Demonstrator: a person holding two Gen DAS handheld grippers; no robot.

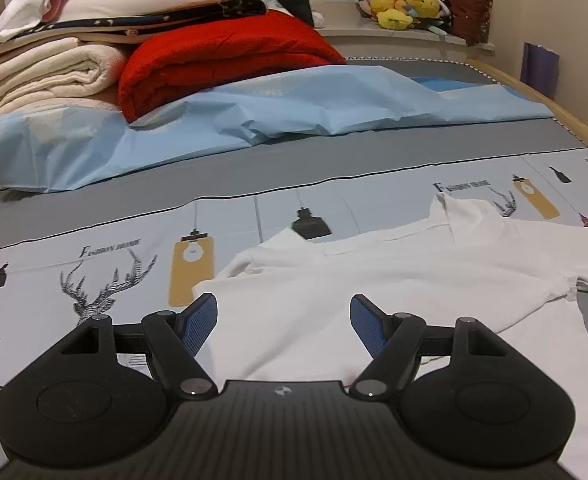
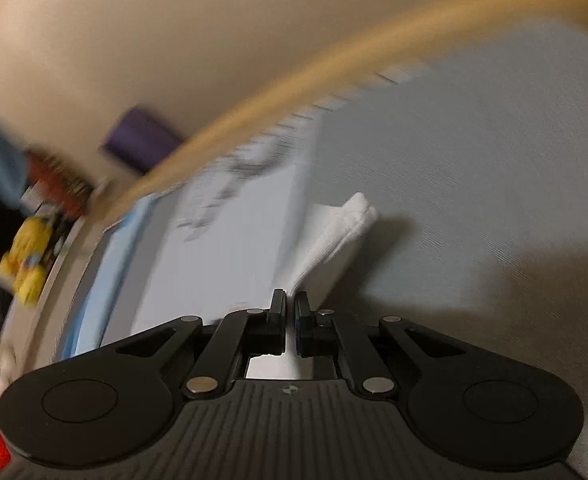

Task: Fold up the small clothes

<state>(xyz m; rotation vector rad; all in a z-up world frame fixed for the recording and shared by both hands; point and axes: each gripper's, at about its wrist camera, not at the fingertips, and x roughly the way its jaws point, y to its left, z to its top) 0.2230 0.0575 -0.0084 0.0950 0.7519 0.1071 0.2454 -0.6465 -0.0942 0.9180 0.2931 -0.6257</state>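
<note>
A small white T-shirt (image 1: 358, 284) lies spread on the patterned bed sheet (image 1: 93, 264). My left gripper (image 1: 283, 312) is open, its blue pads just above the shirt's near left part, holding nothing. In the right wrist view, which is motion-blurred, my right gripper (image 2: 290, 304) is shut on a white sleeve (image 2: 334, 236) of the shirt, which sticks out beyond the fingertips above the grey sheet (image 2: 474, 160).
A crumpled light blue sheet (image 1: 253, 112), a folded red blanket (image 1: 221, 60) and stacked cream blankets (image 1: 41, 76) lie at the back left. Yellow plush toys (image 1: 406, 4) sit on a far ledge. The wooden bed rail (image 2: 334, 72) and wall run along the right.
</note>
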